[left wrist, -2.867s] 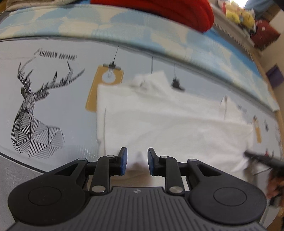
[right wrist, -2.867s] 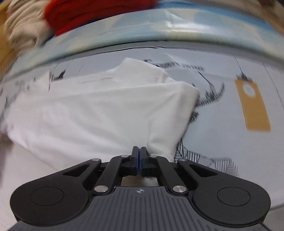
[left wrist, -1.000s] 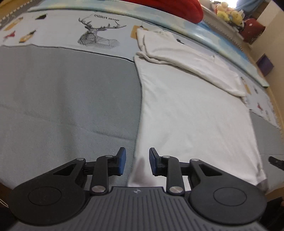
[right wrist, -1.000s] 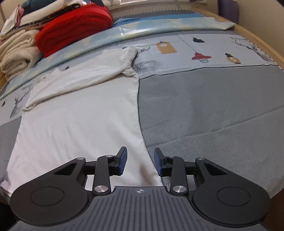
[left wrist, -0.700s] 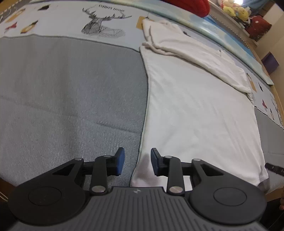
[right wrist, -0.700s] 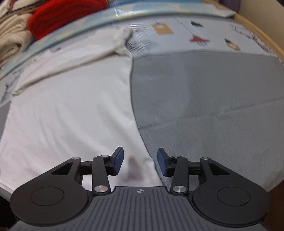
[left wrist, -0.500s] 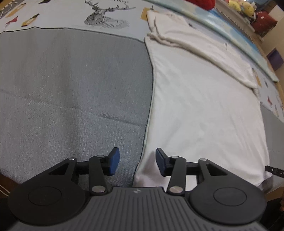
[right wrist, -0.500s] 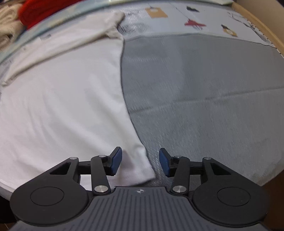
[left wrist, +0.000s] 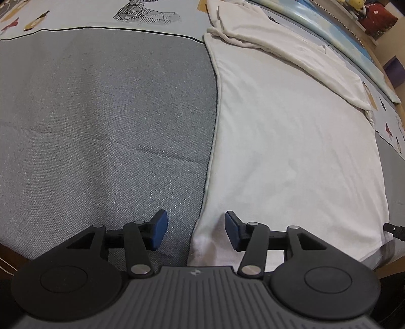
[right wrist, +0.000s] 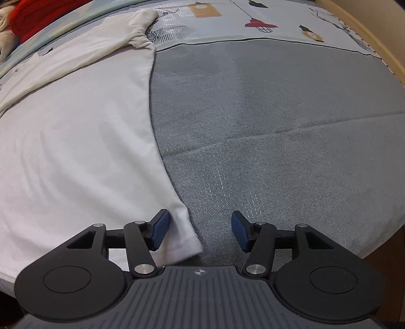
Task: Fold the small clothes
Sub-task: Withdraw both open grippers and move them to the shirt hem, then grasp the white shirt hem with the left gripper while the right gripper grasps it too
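Grey woven bedcover (left wrist: 101,121) fills the left of your left wrist view, and the white garment (left wrist: 291,141) lies flat on the bed from 12 o'clock down to 6 o'clock, its top part folded over towards 1 o'clock. Your left claw (left wrist: 195,230) has just been opening: its blue pads stand apart, straddling the garment's near left corner without pressing on it. At 3 o'clock a dark tip of your other tool (left wrist: 395,229) shows just past the hem.

In your right wrist view the garment (right wrist: 76,131) covers the left half, with red folded fabric (right wrist: 33,15) at 11 o'clock. Your right claw (right wrist: 200,230) has also just been opening, and the near right corner lies loose between its pads, touching neither clearly. Grey cover (right wrist: 278,126) runs on to 3 o'clock.
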Motion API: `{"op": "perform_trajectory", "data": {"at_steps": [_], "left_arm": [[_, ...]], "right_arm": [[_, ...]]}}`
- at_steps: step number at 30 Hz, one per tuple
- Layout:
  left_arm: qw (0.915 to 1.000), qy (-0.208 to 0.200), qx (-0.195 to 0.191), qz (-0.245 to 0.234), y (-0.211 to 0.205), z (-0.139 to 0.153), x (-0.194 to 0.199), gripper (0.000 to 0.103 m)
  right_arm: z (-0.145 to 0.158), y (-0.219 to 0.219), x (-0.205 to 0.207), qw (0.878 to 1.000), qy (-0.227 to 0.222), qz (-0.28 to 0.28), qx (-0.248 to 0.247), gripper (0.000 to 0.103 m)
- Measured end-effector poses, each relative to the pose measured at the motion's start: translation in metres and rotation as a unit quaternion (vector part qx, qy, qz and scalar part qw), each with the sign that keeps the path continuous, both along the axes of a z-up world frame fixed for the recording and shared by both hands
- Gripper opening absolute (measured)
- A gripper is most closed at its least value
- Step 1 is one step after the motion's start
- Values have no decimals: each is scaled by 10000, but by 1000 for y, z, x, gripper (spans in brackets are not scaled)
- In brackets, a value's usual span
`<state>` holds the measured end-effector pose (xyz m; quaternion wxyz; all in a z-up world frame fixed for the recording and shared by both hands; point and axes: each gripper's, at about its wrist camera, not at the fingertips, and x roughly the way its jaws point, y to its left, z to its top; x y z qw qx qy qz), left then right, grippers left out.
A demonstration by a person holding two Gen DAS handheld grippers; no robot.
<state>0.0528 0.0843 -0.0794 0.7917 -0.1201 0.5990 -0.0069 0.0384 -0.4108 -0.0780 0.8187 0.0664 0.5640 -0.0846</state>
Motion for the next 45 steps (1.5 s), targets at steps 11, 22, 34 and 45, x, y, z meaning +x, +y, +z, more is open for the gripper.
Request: {"op": "perform_trajectory", "data": {"at_steps": [11,22,34,45], "left_arm": [[9999,-8,-70,144,6,-1,1,55],[9999,26,-20,-141,-4,-2,1,49],[9984,-54,-55,-555,-14,-1,-1,6],[9972,126,94,-726,-22,-7,-1,16]], "right_arm": [[1,4,0,10000,-25,23,-14,59],[1,12,-1,9995,21,268,182,58],[7,22,-1,9969,-168,598,482,6],[2,24,1,9980,-29,526,357,9]]}}
